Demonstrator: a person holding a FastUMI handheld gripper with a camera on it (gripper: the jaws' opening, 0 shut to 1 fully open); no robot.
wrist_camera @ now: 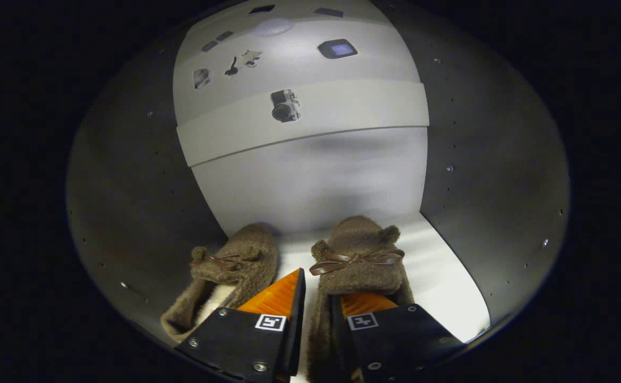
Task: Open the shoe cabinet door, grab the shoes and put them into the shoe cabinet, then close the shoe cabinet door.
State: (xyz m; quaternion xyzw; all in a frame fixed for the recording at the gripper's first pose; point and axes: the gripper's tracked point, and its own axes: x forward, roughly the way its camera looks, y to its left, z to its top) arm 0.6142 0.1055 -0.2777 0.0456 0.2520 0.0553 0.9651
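Gripper view: you are looking into the cabinet (129, 202), its dark side walls studded with peg holes, a pale back panel (315, 175) ahead and a pale shelf (438, 266) underfoot. A higher shelf (342, 109) crosses the back, its front edge carrying a small camera picture (284, 105), with more small pictures above.

Both shoes sit on the shelf, toes toward the back panel, heels toward you. The right shoe (361, 255) lies with its long axis running straight away from the gripper (318, 292), in line with the fingers; its heel end reaches back between them. The inner side wall of that shoe appears pinched between the two fingers, one finger inside the opening and the other outside it, so you look to be clamped on the right shoe, though the contact itself is partly hidden by fur. The left shoe (230, 271) rests just beside the outer finger, apart from it, angled slightly outward.

Each shoe is a brown furry slipper with two small round ears at the toe and a thin brown bow (355, 260) across the vamp; the left one shows a pale lining.

Judged from this, the shoe is down on the shelf, so letting go and backing straight out along its axis seems next; the door is not yet closed.
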